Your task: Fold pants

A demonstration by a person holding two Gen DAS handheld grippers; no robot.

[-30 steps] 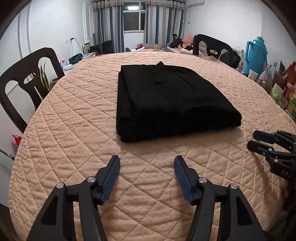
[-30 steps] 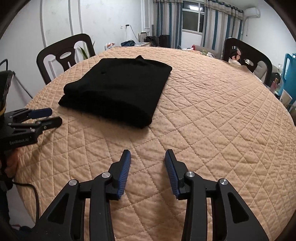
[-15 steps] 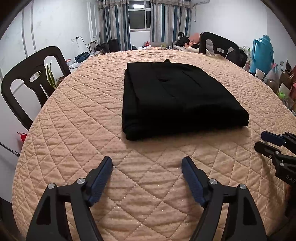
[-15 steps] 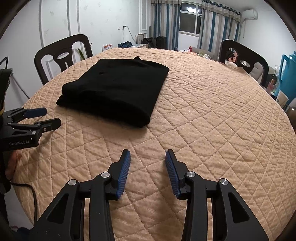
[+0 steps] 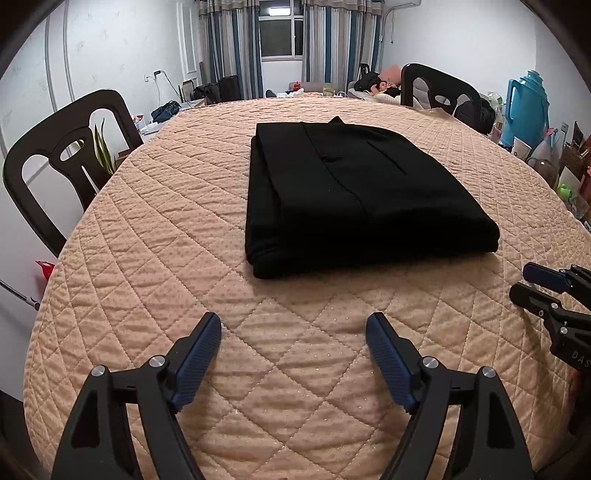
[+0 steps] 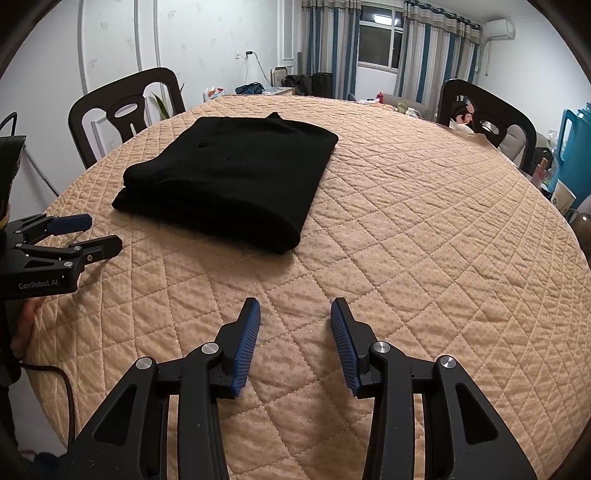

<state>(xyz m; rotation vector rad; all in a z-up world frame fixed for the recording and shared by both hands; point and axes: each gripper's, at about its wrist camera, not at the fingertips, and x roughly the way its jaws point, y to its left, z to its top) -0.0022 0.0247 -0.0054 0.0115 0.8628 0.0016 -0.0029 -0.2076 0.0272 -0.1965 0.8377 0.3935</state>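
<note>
Black pants lie folded in a thick flat rectangle on the quilted peach table cover; they also show in the right wrist view. My left gripper is open and empty, above the cover short of the pants' near edge. My right gripper is open and empty, near the table's front, to the right of the pants. Each gripper shows in the other's view: the right one at the right edge, the left one at the left edge.
Black chairs stand at the table's left and far right. A blue thermos jug and several small items crowd a shelf at the right. Curtains and a window are at the back. A cable hangs by the left hand.
The left gripper's jaws have opened wider and it has drawn back a little from the pants. The right gripper has hardly moved. The pants have not moved.
</note>
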